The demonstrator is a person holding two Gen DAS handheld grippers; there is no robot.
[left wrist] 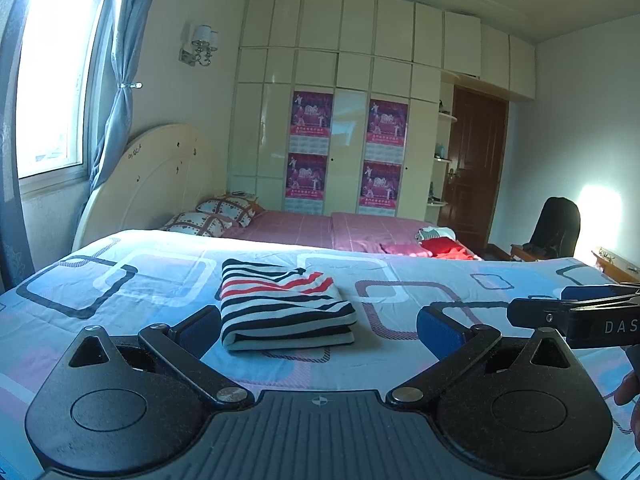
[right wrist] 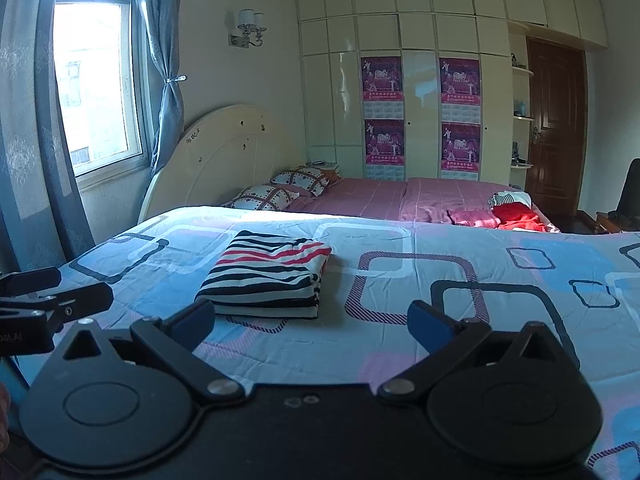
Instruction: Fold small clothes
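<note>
1. The left gripper (left wrist: 318, 330) is released, its blue pads wide apart and empty, above the patterned bedspread (left wrist: 120, 296).
2. The right gripper (right wrist: 310, 326) is likewise spread and empty.
3. The folded striped garment (left wrist: 282, 306) lies flat on the bedspread, at 12 o'clock from the left gripper, at 11 o'clock from the right.
4. Only the left view shows the black chair (left wrist: 556, 228) whole; the right view shows it cut off at 3 o'clock.

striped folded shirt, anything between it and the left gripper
Nothing visible. The black, white and red striped folded shirt lies on the patterned bedspread just ahead of the open left gripper, with only bare cover between them.
</note>
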